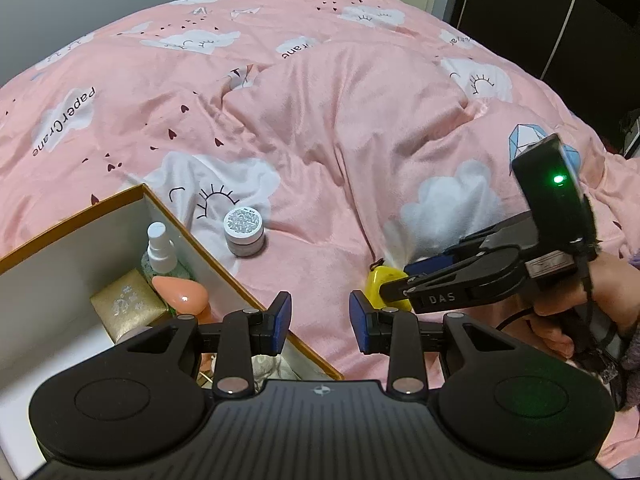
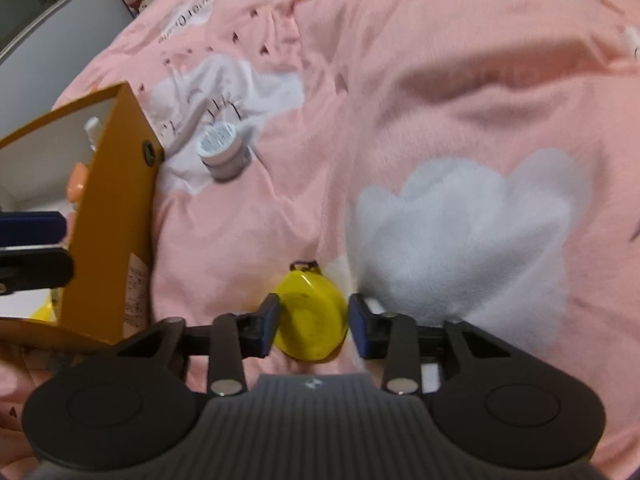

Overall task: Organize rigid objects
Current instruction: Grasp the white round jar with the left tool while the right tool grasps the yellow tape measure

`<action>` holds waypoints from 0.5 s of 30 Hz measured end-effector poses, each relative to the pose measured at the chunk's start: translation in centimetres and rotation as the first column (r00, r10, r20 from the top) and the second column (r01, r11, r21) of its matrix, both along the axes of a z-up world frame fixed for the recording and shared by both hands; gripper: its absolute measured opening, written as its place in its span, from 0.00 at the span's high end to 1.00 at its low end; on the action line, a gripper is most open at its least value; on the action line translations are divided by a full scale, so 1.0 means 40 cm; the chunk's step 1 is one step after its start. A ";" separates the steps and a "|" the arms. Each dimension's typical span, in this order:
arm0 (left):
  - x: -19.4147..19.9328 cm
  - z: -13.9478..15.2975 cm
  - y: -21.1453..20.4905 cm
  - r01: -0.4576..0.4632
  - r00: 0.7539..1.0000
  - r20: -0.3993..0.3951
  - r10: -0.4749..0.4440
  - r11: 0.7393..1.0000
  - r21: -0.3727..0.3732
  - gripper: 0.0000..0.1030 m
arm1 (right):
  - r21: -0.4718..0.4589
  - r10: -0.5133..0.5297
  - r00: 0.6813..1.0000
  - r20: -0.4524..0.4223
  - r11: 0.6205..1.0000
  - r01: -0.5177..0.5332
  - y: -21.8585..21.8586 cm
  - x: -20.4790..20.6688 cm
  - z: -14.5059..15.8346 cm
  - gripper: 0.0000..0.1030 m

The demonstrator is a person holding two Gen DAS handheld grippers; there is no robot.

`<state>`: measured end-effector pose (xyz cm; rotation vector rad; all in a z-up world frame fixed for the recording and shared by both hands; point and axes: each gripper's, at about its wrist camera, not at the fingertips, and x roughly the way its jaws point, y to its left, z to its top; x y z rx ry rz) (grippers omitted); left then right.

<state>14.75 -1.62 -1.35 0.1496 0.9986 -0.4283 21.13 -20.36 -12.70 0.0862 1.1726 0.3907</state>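
Observation:
A round yellow case (image 2: 308, 320) with a small black loop lies on the pink quilt (image 2: 440, 80). My right gripper (image 2: 314, 320) straddles it: the left pad touches its side, a sliver of gap shows at the right pad, so it reads as open. From the left wrist view the same right gripper (image 1: 400, 280) reaches in from the right over the yellow case (image 1: 380, 286). My left gripper (image 1: 320, 320) is open by a narrow gap with nothing between its pads, just above the near corner of the orange-edged box (image 1: 80, 248).
A small white-lidded jar (image 1: 244, 232) stands on the quilt beside the box (image 2: 112, 220). Inside the box are a spray bottle (image 1: 160, 248), a gold packet (image 1: 128, 308) and a peach egg-shaped thing (image 1: 184, 294). A hand (image 1: 580, 300) holds the right gripper.

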 end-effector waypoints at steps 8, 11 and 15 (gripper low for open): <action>0.021 -0.006 -0.021 0.027 1.000 0.005 -0.027 0.999 0.041 0.63 | 0.063 -0.006 0.999 -0.053 0.998 0.009 -0.014 0.033 -0.044 0.60; 0.032 -0.009 -0.027 0.034 0.999 -0.001 -0.034 0.998 0.047 0.63 | 0.077 -0.007 0.998 -0.069 0.997 0.012 -0.014 0.040 -0.050 0.59; 0.041 -0.017 -0.036 0.041 0.999 -0.018 -0.040 0.998 0.056 0.63 | 0.067 0.015 0.998 -0.060 0.998 -0.011 -0.002 0.032 -0.044 0.61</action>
